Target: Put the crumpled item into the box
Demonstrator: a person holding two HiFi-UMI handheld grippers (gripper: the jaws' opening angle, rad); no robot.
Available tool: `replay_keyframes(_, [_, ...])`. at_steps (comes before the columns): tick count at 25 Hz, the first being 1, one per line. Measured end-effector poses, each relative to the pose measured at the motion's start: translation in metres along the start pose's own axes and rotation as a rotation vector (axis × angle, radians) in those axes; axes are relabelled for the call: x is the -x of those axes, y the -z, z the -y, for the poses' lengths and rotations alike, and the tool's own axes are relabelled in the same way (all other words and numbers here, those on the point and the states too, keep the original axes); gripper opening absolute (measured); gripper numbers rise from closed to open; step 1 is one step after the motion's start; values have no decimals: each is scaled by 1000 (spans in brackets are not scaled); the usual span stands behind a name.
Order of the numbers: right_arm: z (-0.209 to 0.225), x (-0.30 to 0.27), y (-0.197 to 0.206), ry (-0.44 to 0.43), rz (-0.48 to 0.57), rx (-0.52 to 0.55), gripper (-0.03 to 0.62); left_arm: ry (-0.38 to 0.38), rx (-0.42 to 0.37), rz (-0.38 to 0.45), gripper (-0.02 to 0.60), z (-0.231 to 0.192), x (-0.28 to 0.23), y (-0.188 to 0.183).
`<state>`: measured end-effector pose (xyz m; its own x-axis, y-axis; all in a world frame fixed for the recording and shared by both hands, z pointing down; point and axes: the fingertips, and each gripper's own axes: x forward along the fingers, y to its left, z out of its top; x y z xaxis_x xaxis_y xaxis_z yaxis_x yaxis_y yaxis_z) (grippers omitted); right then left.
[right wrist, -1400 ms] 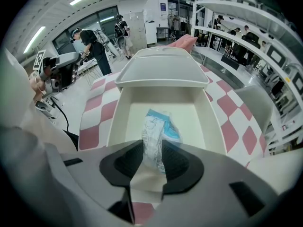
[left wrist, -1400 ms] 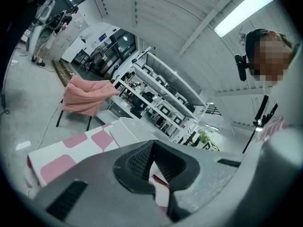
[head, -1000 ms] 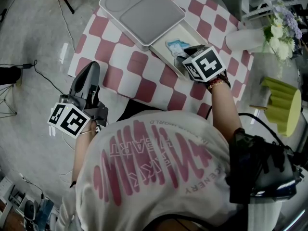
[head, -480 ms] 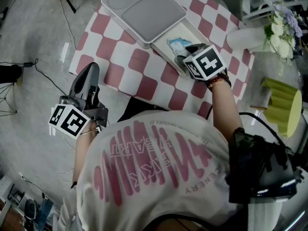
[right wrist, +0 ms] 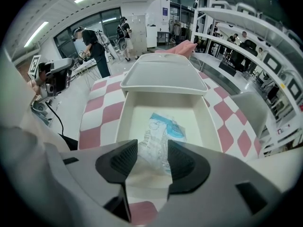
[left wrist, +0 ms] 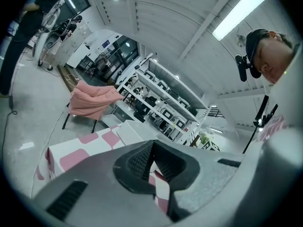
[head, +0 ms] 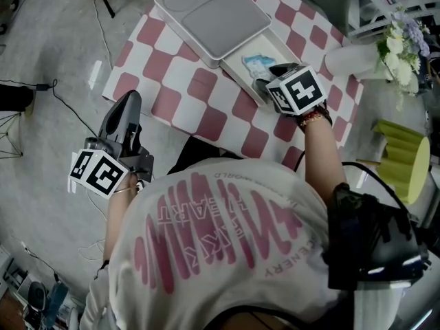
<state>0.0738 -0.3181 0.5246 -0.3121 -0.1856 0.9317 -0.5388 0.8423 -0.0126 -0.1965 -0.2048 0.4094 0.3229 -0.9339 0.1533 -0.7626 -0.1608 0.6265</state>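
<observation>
Right gripper view: right tongs caught mid-opening, pads wide and clear of the crumpled wrapper. Wrapper lying loose on the bottom of the open white box, toward the near end, nothing pinching it. Reads as drop done. Task looks essentially finished, with only backing the tongs out left to do.

Left tongs pressed shut on nothing, parked off the desk's left side over the floor.

Surroundings, big to small:
- Large workshop with ceiling strip lights and racks of shelving.
- Grey floor strewn with cables.
- Desk under a pink-and-white checked cloth.
- Grey compartment lid resting on the box's far rim.
- Yellow-green ribbed object off to the right.
- White vase with flowers near the desk's right side.
</observation>
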Motion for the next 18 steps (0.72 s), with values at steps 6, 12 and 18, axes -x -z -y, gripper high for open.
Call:
replay_keyframes(6, [3, 11, 2, 25, 45, -30, 195, 16, -9, 5, 8, 9, 1, 0])
replay_keyframes(12, [11, 26, -2, 113, 147, -89, 55, 35, -15, -3, 8, 18, 6, 6])
replay_keyframes(18, [13, 49, -3, 154, 260, -173, 21, 59, -25, 1, 8, 29, 14, 6])
